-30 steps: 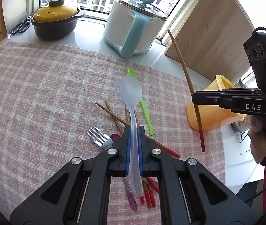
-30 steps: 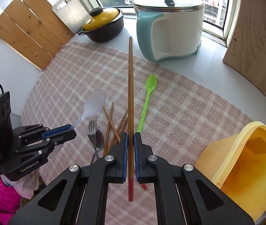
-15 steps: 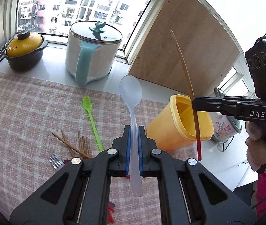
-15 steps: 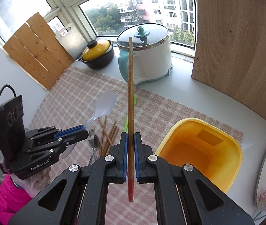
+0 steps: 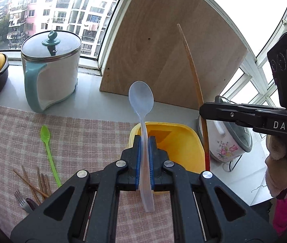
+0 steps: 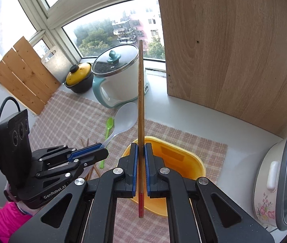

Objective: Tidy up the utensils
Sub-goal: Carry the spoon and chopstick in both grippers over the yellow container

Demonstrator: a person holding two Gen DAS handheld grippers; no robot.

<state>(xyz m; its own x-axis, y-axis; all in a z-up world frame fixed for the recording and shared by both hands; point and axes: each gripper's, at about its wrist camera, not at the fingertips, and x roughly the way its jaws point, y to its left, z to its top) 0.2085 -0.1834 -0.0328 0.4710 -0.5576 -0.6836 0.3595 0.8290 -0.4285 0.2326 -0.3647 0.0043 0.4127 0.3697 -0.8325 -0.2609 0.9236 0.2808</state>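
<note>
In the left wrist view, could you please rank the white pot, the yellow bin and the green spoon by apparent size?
1. white pot
2. yellow bin, partly hidden and nearer the camera, so unsure against the pot
3. green spoon, clearly smallest

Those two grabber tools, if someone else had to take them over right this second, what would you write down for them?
Left gripper: shut on the clear plastic spoon, held above the yellow bin.
Right gripper: shut on one wooden chopstick, also above the bin.
On the checked cloth: the green spoon, loose chopsticks and a fork beside them.
Done: no utensil shows in the visible part of the bin.
Left: probably drop both held pieces in, then fetch the rest.
</note>
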